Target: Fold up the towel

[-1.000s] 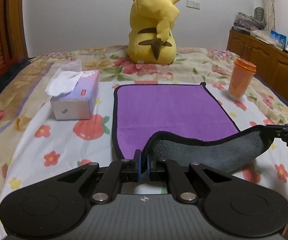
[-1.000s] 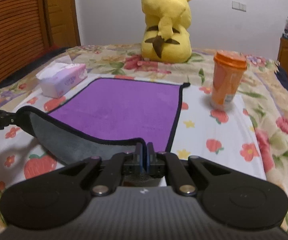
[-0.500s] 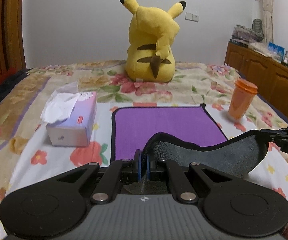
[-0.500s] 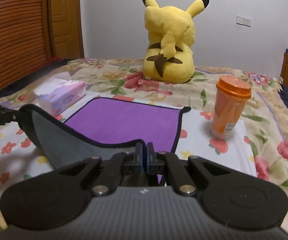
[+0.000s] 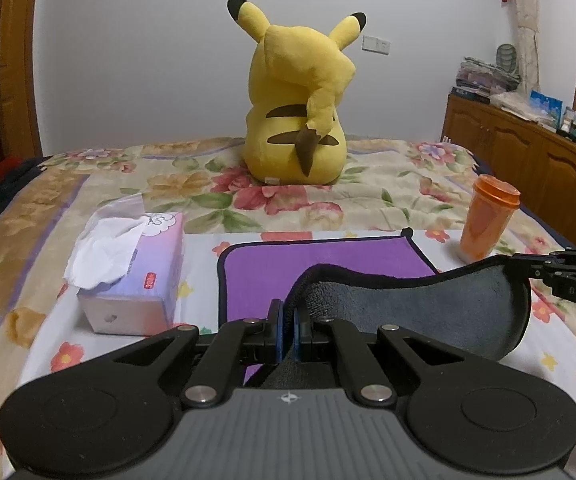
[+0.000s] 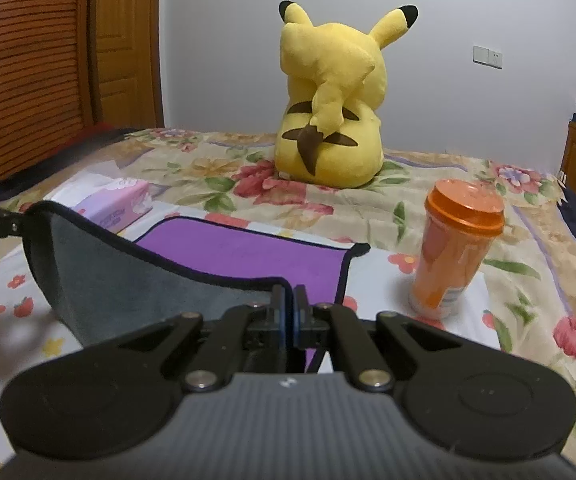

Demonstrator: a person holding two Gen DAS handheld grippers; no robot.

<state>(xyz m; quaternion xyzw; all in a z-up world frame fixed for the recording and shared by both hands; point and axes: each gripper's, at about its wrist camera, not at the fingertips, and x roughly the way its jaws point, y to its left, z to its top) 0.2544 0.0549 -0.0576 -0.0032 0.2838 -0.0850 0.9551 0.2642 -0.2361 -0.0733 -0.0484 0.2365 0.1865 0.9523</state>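
Fold in progress, first half-fold. The towel (image 5: pixel 327 260), purple on its upper face and grey beneath, lies on the floral bed (image 5: pixel 367 200) between a tissue box (image 5: pixel 136 272) and an orange cup (image 5: pixel 487 216); a yellow plush toy (image 5: pixel 295 112) sits well behind. The near edge is raised off the bed, so that the grey underside (image 6: pixel 128 280) is shown, sagging between the two held corners. The left tongs (image 5: pixel 286 326) are pressed together on the near left corner; the right tongs (image 6: pixel 289 312) are likewise pinched on the near right corner. The far edge is seen resting flat on the bed.

Judged from this, the grasp and lift are done; the carrying of the near edge over to the far edge, the laying down and the release are left, and any second fold after that.

Compared with the view one second earlier, the near edge is held higher and further forward, less purple surface is exposed, and the cameras are tilted up toward the wall.
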